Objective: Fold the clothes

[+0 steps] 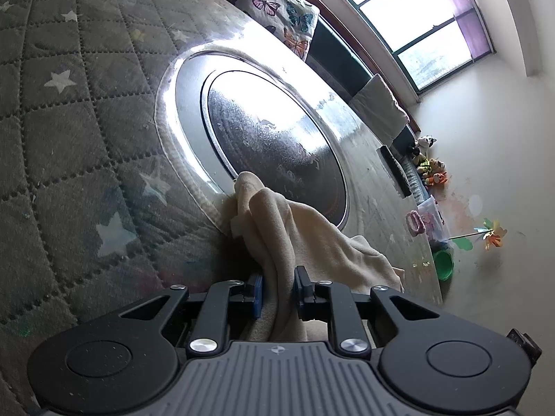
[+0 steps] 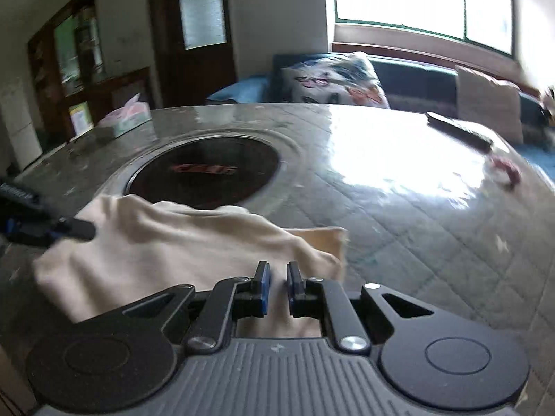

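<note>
A cream garment (image 2: 180, 242) is lying bunched and creased on the worktop (image 2: 399, 187), its far edge overlapping the dark round inset (image 2: 204, 176). The left claw (image 1: 278, 289) is pinching a gathered ridge of it between nearly closed blue pads. The right claw (image 2: 276, 286) is sitting over the cloth, jaws slightly apart; whether fabric is caught between them is hard to tell. Motion is blurring the right view, and glare is washing out much of the quilted cover.

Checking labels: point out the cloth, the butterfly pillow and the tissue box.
cloth (image 1: 295, 228), left wrist view, the raised fold
butterfly pillow (image 1: 277, 14), left wrist view, its printed face
tissue box (image 2: 126, 118), right wrist view, its top
</note>
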`<control>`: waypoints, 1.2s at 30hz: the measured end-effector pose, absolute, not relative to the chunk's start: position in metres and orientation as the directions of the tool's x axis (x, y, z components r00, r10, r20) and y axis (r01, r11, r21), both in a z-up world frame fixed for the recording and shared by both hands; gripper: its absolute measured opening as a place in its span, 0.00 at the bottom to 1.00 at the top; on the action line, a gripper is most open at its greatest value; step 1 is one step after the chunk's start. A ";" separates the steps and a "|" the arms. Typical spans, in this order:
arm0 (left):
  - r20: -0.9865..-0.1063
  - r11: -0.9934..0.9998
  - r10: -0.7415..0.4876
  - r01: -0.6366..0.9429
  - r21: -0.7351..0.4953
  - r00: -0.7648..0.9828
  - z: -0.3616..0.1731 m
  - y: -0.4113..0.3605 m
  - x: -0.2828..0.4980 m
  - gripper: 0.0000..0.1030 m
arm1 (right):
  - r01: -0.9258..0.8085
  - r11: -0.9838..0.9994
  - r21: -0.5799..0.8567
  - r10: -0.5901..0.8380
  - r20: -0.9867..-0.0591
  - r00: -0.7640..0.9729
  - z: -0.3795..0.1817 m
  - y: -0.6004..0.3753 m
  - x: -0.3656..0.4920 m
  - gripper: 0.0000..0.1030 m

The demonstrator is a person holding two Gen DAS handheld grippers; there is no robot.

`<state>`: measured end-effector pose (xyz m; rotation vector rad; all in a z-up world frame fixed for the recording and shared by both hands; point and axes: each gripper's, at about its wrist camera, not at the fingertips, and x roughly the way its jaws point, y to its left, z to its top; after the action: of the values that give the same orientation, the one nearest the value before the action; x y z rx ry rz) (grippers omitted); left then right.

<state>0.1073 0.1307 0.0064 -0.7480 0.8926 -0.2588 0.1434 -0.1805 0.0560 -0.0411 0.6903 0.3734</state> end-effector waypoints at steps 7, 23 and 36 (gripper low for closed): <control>-0.614 0.727 -0.492 -0.096 -0.680 0.617 0.007 0.130 0.108 0.19 | -0.298 0.938 0.176 0.343 -0.590 0.730 0.057 -0.201 0.145 0.24; -0.636 0.762 -0.459 -0.092 -0.641 0.620 0.010 0.121 0.111 0.19 | -0.224 0.942 0.250 0.332 -0.591 0.736 0.038 -0.207 0.162 0.26; -0.619 0.813 -0.482 0.054 -0.579 0.620 0.055 0.063 0.143 0.17 | -0.191 0.953 0.233 0.286 -0.498 0.819 0.070 -0.227 0.141 0.08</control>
<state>0.1429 0.0631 0.0549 -0.5518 0.8540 -0.3261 0.1412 -0.2273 0.0701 0.1759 0.5569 0.2556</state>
